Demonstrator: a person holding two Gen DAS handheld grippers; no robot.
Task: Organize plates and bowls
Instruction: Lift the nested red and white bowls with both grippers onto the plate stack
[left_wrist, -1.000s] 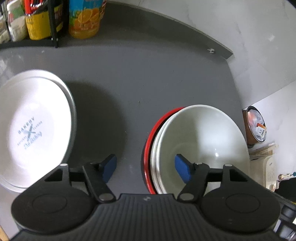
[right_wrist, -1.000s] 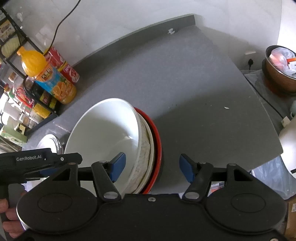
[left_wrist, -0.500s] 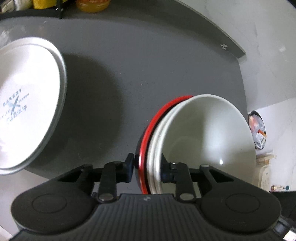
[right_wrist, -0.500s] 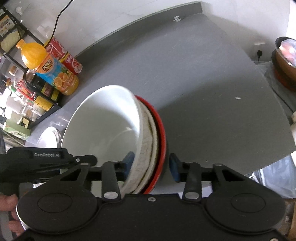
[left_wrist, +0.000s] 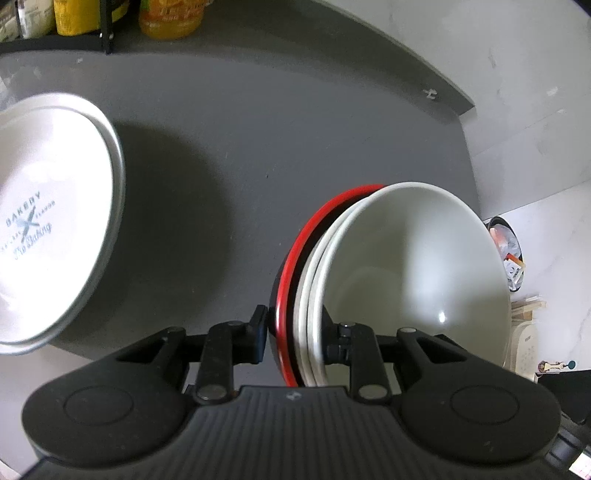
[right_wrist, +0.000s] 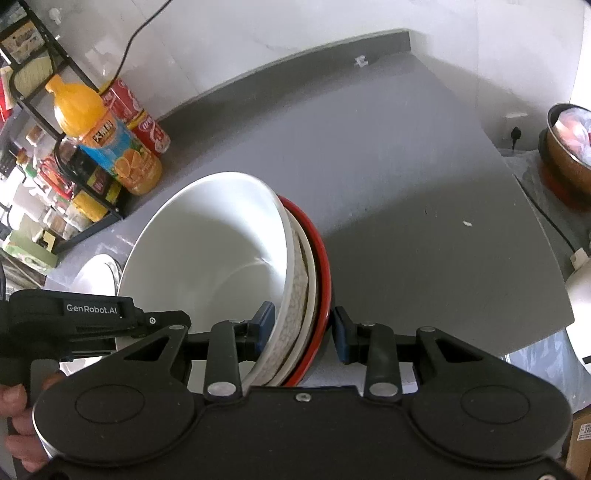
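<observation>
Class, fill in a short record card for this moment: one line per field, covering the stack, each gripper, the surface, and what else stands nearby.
Stack: white bowl on top, speckled bowl under it, red-rimmed bowl at the bottom
Left gripper: clamps the stack's rim
Right gripper: clamps the opposite rim
Surface: grey counter
Nearby plates: white plates, printed, apart from the stack
Back corner: juice bottle, red can, black rack
</observation>
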